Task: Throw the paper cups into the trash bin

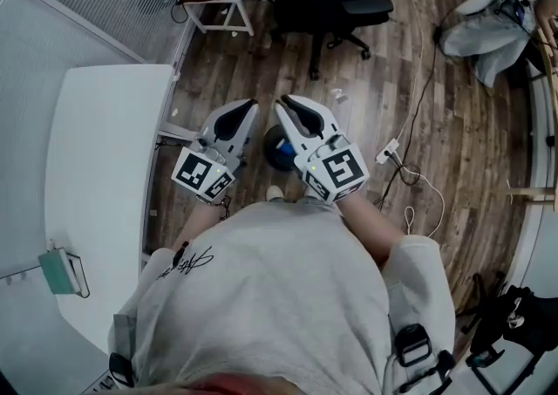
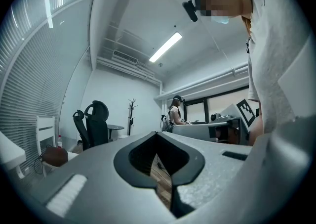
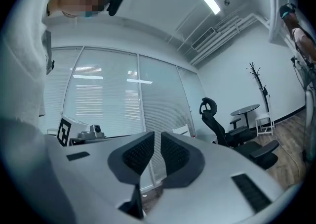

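Wood-plank floor (image 1: 453,132) holds the dark blue round trash bin (image 1: 281,154) straight below and between both: left gripper (image 1: 252,105) closed empty, right gripper (image 1: 282,106) a slit apart, empty; no paper cups visible.

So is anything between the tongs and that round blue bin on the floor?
Nothing visible. The left tongs and right tongs hang side by side over the bin, neither holding anything, with only open air between them and it.
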### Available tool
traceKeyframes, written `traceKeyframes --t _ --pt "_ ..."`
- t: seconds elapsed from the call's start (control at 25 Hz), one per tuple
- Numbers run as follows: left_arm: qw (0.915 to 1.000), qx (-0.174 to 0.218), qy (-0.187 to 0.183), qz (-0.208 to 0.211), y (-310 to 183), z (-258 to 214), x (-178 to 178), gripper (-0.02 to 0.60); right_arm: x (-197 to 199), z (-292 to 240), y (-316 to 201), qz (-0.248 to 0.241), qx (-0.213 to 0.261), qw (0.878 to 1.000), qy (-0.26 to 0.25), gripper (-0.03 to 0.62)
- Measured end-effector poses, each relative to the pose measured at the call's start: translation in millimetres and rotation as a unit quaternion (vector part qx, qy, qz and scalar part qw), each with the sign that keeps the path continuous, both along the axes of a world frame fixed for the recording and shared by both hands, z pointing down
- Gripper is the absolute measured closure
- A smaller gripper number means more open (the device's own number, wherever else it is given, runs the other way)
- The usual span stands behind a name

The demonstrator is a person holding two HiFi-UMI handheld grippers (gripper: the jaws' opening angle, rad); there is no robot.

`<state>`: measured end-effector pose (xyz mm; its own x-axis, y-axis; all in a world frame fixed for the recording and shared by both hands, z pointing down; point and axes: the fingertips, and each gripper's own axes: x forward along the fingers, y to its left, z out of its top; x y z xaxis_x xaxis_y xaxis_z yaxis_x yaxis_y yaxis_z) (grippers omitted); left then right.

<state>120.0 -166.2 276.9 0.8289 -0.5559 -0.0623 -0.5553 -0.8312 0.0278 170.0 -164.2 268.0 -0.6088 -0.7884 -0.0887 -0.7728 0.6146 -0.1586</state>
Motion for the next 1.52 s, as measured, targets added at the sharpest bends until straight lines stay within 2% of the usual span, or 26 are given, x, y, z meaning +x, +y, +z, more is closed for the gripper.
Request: traceKeyframes --t 0.24,0.6,1.52 --pt "0.9999 0.009 0.008 -0.006 -1 -12 -1 0.578 7 -13 0 -0.002 0.009 1.000 -0.007 0.563" --pt "0.9994 0.027 0.019 -0.009 -1 -29 -3 0.578 11 -26 3 0.000 0.025 1.000 0.012 0.583" --pt "0.9994 0.026 0.025 -0.001 3 -25 1 0.578 13 -19 8 0.013 0.026 0.999 0.030 0.585"
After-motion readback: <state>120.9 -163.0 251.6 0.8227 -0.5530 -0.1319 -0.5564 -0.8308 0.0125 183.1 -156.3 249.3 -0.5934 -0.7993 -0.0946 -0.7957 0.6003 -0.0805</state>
